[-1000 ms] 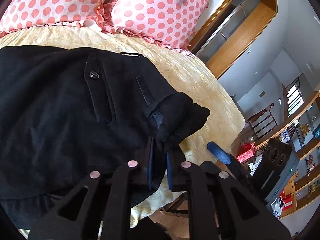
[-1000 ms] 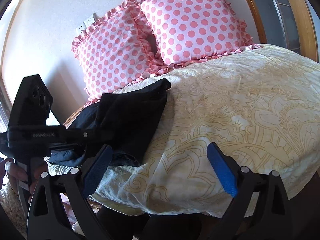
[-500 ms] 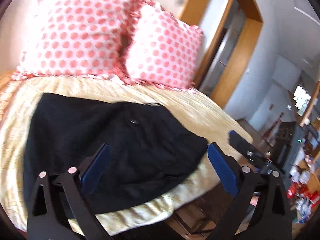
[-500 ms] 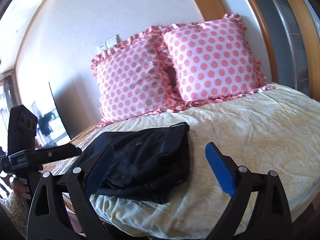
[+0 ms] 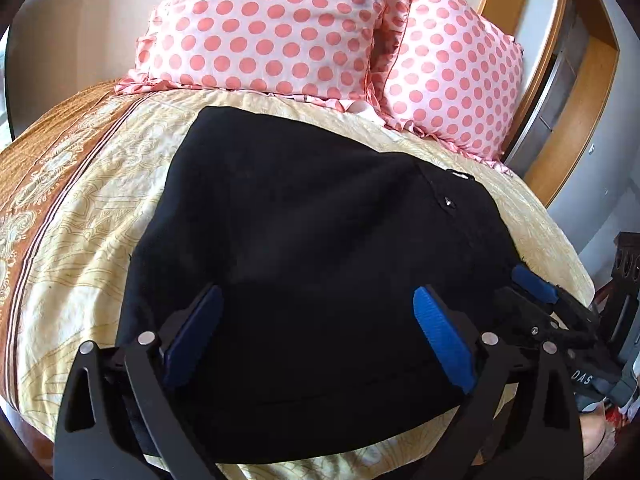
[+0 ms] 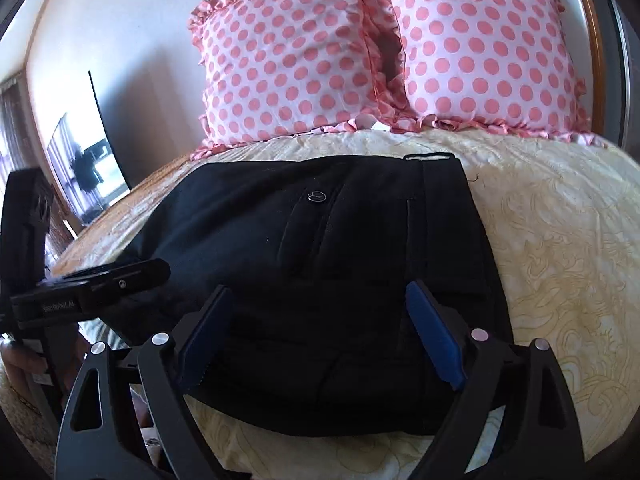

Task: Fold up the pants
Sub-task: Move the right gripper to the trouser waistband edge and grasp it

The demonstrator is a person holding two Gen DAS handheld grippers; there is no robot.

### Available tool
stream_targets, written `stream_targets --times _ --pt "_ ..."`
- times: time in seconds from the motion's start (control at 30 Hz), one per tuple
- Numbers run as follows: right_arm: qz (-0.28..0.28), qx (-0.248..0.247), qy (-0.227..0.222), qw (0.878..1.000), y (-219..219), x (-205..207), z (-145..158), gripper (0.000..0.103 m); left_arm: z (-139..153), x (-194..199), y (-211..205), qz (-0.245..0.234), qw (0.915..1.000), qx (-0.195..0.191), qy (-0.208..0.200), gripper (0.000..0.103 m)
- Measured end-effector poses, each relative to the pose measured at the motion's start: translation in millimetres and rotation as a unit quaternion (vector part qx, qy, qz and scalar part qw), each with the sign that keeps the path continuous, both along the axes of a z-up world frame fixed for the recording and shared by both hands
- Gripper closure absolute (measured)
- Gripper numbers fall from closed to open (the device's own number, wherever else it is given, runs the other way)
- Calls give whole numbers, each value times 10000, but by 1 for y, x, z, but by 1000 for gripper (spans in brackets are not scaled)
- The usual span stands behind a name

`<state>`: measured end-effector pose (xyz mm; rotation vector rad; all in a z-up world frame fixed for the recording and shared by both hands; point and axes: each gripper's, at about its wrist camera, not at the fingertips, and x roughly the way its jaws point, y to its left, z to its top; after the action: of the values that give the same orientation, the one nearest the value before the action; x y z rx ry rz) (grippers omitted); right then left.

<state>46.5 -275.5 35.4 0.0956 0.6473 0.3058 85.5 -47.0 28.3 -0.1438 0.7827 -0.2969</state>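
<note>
Both grippers hover empty over the black pants: the left gripper spread wide, the right gripper with its jaws closing on nothing. Those pants lie folded on the bedspread, just ahead of and beneath the fingers. A pinch here could catch only the top layer and drag the fold open. Black cloth hides the layer edges, and the near hem sits behind the fingers.

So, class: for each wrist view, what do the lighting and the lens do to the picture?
Left wrist view: the black pants lose almost all fold detail; the bed edge bows from the fisheye. Right wrist view: the pants' button catches light; the wall behind the pillows curves.
</note>
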Motion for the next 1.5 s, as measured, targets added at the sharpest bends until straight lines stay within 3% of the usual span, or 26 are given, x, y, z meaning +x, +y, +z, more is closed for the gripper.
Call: stream_targets --times 0.1,0.2,0.3,0.47,0.53,0.6,0.7,0.77,0.93,1.1,1.4,1.5 --pt "-17 -354 -79 9993 8 -3 0 13 7 2 2 -59 10000 -60 46 7" --pt "-93 112 -331 9993 -6 -3 19 13 31 5 7 -210 9983 -494 -243 7" --pt "-161 83 -426 9989 -10 7 34 13 48 23 2 -383 9971 -516 -399 6" --pt "-192 -122 465 9987 -11 37 9 12 19 64 -11 -241 9989 -47 406 6" --pt "-62 -437 376 9983 -4 34 7 12 2 70 -7 -229 9974 -127 675 6" --pt "6 -522 344 9980 -4 31 14 12 2 65 -8 -207 9983 34 535 6" --pt "-113 22 173 9998 -28 32 34 12 3 54 -4 -236 9987 98 448 6" --pt "-290 320 367 9984 -51 45 39 12 2 44 1 -284 9988 129 377 6" --pt "-554 1098 1183 9853 -94 82 19 12 -3 20 2 -405 9975 561 158 4" --pt "-480 1941 1534 9677 -112 94 1 17 -8 4 -5 -530 9939 963 -78 2" --pt "-266 2231 1376 9647 -112 94 2 18 -9 1 5 -667 9955 674 -89 2" --pt "-134 2166 1554 9637 -107 100 -2 18 -9 -1 6 -680 9955 642 -131 2"
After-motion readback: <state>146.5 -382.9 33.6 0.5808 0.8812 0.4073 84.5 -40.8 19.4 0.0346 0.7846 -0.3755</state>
